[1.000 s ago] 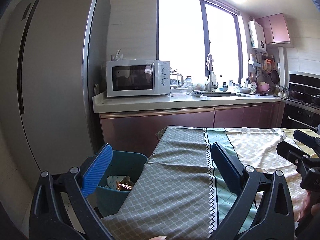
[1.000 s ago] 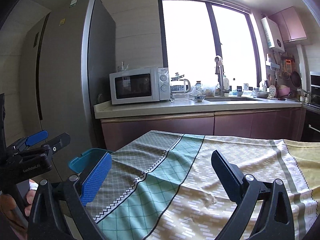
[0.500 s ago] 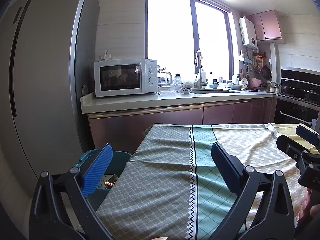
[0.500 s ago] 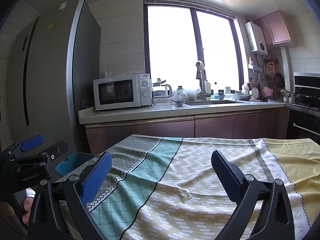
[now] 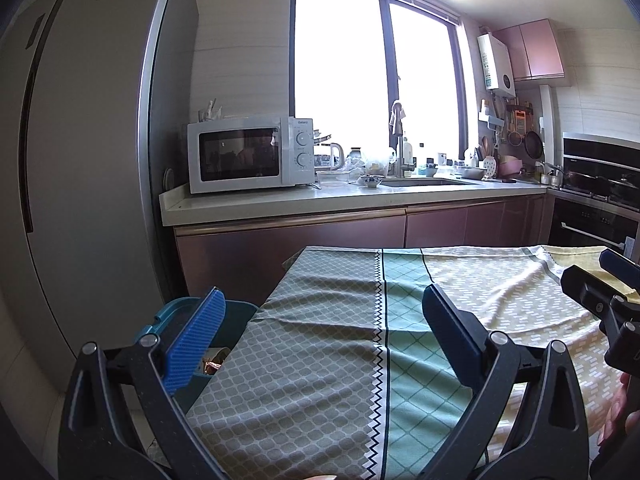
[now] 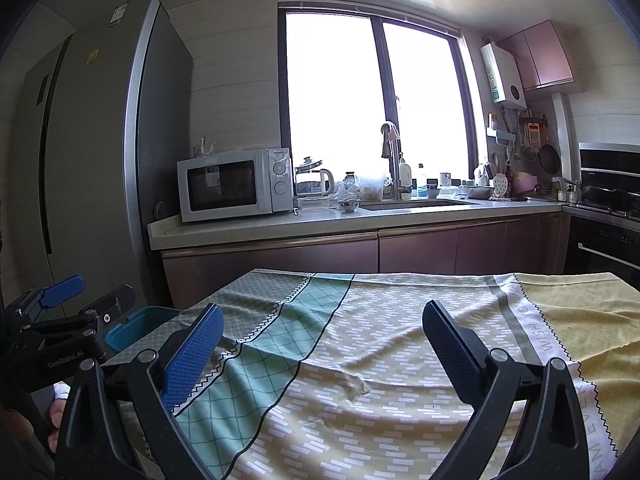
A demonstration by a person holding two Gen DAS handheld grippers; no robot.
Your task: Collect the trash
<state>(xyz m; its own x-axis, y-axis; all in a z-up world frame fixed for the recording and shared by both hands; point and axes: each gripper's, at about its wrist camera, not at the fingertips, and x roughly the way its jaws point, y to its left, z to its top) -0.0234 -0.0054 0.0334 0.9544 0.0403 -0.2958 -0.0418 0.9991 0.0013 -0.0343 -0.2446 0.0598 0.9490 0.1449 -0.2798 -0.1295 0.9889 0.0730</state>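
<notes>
A teal trash bin (image 5: 236, 312) stands on the floor at the table's left end; wrappers (image 5: 214, 362) show inside it, partly hidden by my finger. In the right wrist view only the bin (image 6: 136, 330) rim shows. My left gripper (image 5: 320, 316) hangs open and empty over the tablecloth's grey-green end, just right of the bin. My right gripper (image 6: 324, 334) is open and empty above the middle of the cloth. Each gripper appears in the other's view: the right gripper (image 5: 600, 280) at the right edge, the left gripper (image 6: 80, 292) at the left edge.
A patterned tablecloth (image 5: 472, 280) covers the table (image 6: 400, 360). Behind it runs a counter (image 5: 320, 204) with a microwave (image 5: 248, 158), kettle, bowls and a sink. A tall fridge (image 5: 80, 184) stands at left, an oven (image 5: 592, 216) at right.
Both grippers have drawn back and tilted up from the table. The bin has slid lower and mostly behind my left finger. Both stayed open.
</notes>
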